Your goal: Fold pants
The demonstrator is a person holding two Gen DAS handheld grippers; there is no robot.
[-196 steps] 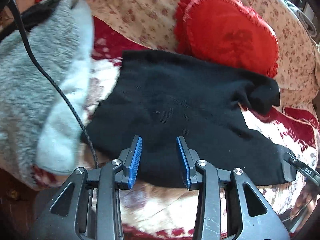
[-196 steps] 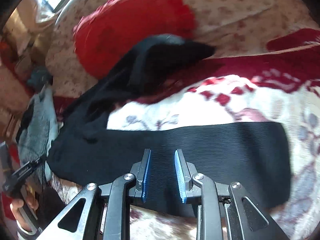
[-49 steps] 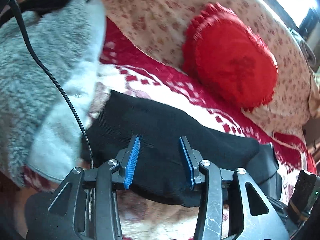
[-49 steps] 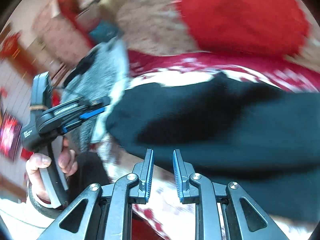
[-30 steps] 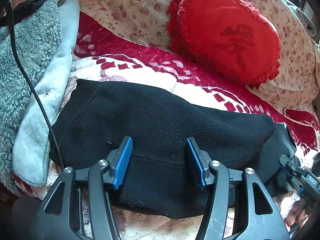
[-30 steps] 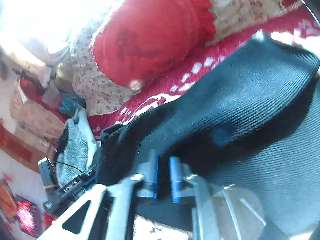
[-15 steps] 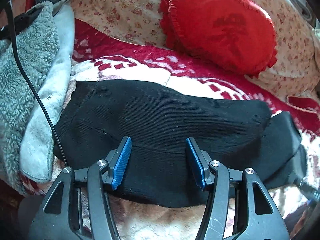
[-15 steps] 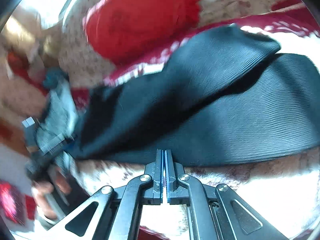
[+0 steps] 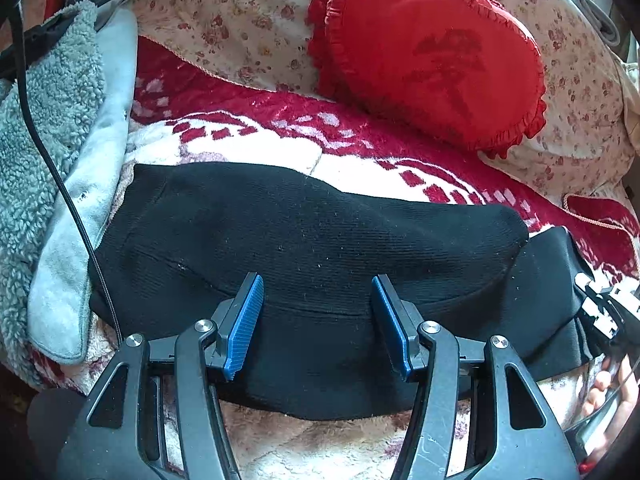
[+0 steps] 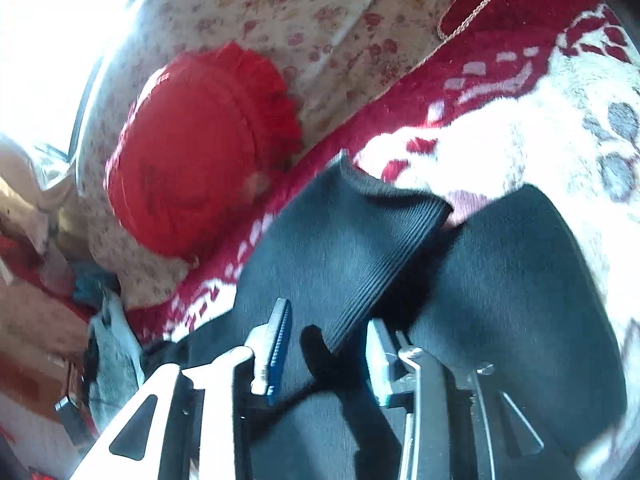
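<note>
The black ribbed pants (image 9: pixel 312 240) lie folded lengthwise on the red and white blanket, one leg laid over the other. My left gripper (image 9: pixel 318 324) is open and empty, its blue pads just above the pants' near edge. My right gripper (image 10: pixel 326 354) is open, its jaws wide apart over the ribbed cuff (image 10: pixel 400 240) of the upper leg; the lower leg (image 10: pixel 512 300) spreads to the right. The right gripper also shows at the pants' right end in the left wrist view (image 9: pixel 604 308).
A red frilled cushion (image 9: pixel 432 52) leans on the floral sofa back (image 9: pixel 224 16) behind the pants. A grey fleece garment (image 9: pixel 48 152) and a black cable (image 9: pixel 52 168) lie at the left. The blanket (image 9: pixel 360 136) covers the seat.
My right gripper was shut half a second ago and has opened wide, now over the upper leg's cuff. The left gripper has stayed open above the near edge.
</note>
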